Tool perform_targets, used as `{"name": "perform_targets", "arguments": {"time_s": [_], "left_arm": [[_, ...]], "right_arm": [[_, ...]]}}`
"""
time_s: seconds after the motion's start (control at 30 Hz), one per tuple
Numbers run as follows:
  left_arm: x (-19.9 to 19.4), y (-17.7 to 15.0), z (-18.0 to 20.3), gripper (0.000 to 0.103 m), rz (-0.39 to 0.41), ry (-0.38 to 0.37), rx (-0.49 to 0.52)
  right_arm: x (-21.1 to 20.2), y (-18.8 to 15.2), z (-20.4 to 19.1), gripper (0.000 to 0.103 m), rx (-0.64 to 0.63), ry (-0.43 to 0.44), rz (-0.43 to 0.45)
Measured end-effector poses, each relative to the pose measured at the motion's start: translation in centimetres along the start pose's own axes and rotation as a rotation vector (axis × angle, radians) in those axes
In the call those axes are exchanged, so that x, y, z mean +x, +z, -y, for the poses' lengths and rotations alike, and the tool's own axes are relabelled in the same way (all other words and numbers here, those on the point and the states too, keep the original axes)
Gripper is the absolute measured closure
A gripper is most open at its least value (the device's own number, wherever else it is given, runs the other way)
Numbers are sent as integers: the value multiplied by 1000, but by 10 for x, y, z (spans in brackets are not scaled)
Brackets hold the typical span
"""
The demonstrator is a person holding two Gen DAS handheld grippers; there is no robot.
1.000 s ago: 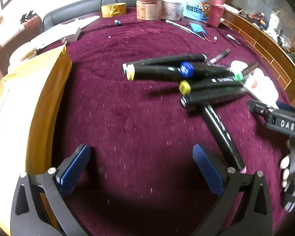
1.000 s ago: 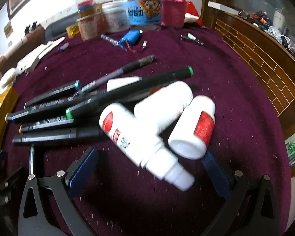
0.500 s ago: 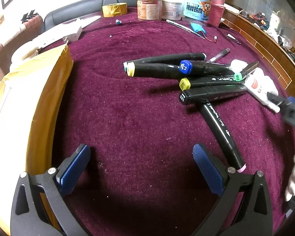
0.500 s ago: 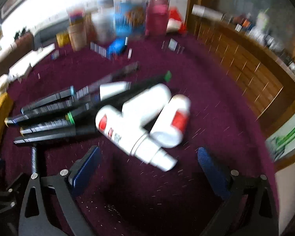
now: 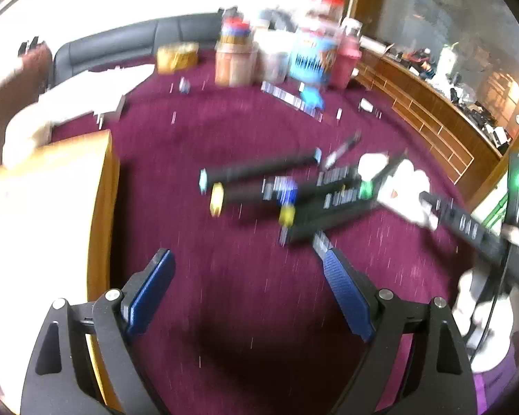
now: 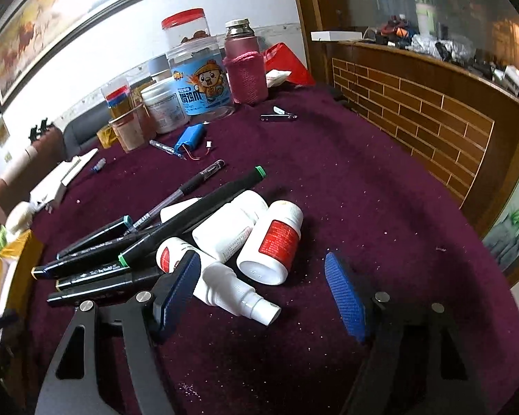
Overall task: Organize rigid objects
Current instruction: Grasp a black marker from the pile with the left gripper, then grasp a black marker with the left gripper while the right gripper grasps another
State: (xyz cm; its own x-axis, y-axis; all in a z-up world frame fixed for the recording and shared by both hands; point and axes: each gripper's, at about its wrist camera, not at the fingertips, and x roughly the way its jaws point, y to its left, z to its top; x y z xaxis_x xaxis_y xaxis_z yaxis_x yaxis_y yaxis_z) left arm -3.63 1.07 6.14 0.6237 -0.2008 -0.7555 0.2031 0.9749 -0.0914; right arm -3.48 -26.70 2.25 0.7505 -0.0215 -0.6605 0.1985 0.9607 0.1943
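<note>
L gripper (image 5: pixel 245 276) tilted down over maroon cloth (image 5: pixel 225 311), jaws wide but closing, nothing btwn pads; view blurred. R gripper (image 6: pixel 263 290) angled down over white bottles (image 6: pixel 270 242), jaws closing, not pressing on anything; spray bottle (image 6: pixel 225 283) lying just past its left pad. Black markers (image 6: pixel 97 263) piled left of bottles, touching them. Gloved hand (image 5: pixel 474 311) on R gripper, far right of left view.

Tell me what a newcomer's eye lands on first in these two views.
First, the tangle of black markers heaped on the dark red tablecloth, with three white bottles lying on their sides against them. Behind, a cluster of jars stands at the table's far edge. Nearest the camera, the right gripper, jaws closing, frames the spray bottle without touching it.
</note>
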Motion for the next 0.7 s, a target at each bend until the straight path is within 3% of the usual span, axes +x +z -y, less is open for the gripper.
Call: {"name": "perform_targets", "arguments": {"time_s": [0.13,0.23,0.27,0.3,0.47,0.7], "left_arm": [[28,40,18,15,12,-22,58],[61,55,35,15,-38,-20,117],[69,54,39,21,-62,-27,137],[76,49,48,46,-102,-48,172],[62,25,69,87,-176,-203,253],[27,15,77,87,-134,-275,295]], "right_arm": [[2,-2,6,34,31,36,-17],[3,-1,9,34,47,50,-24],[3,-1,9,34,50,53,-25],[3,-1,10,34,51,53,-27],[4,-1,12,33,64,57,-37],[7,0,13,33,74,65,-54]]}}
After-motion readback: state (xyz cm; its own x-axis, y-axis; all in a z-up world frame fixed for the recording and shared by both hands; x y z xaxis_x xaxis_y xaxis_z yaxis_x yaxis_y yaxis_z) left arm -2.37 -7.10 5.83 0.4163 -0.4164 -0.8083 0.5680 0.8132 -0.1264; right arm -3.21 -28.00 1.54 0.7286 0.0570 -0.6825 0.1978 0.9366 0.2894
